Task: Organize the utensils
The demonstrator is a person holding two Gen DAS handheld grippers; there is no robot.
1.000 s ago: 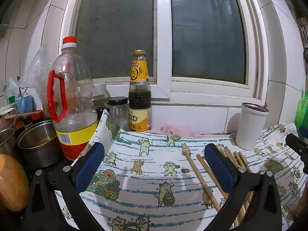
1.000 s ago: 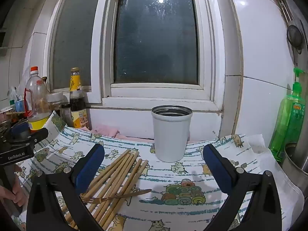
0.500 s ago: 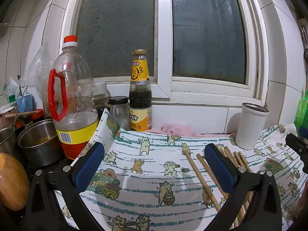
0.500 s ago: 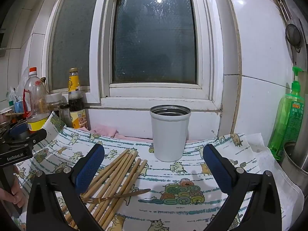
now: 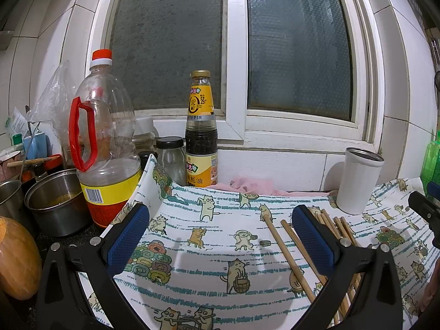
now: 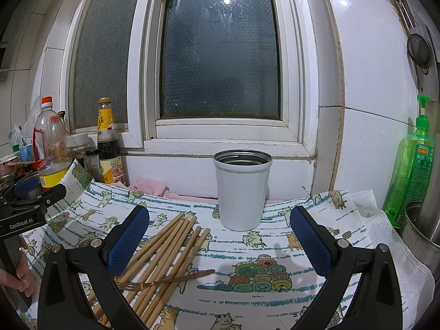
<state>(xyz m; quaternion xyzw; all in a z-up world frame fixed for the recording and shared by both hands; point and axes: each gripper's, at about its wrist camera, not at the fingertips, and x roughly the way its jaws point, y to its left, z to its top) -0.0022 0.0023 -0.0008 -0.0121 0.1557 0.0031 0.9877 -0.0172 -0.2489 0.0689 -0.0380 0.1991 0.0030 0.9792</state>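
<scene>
Right wrist: bare cloth (image 6: 275, 236) beside chopsticks (image 6: 165, 244).

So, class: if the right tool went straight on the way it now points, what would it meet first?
Probably the white cylindrical metal cup standing upright on the cat-print cloth. It sits roughly centred ahead of the open right tool, though depth is unclear.

1. One white cylindrical metal cup (image 6: 242, 192) is counted, upright.
2. One gold-coloured metal fork (image 6: 165, 282) is counted, laid across the chopsticks.
3. Bamboo chopsticks (image 6: 167, 244): about eight are seen; the exact count is blocked by the gripper finger.
4. One cat-print cloth (image 6: 261, 247) is counted.
5. One green pump-top soap bottle (image 6: 409, 173) is counted.
6. One red-handled clear plastic oil bottle (image 5: 106, 148) is counted.
7. One yellow-labelled dark sauce bottle (image 5: 201, 137) is counted.
8. Two steel pots (image 5: 55, 200) are seen at the left.
</scene>
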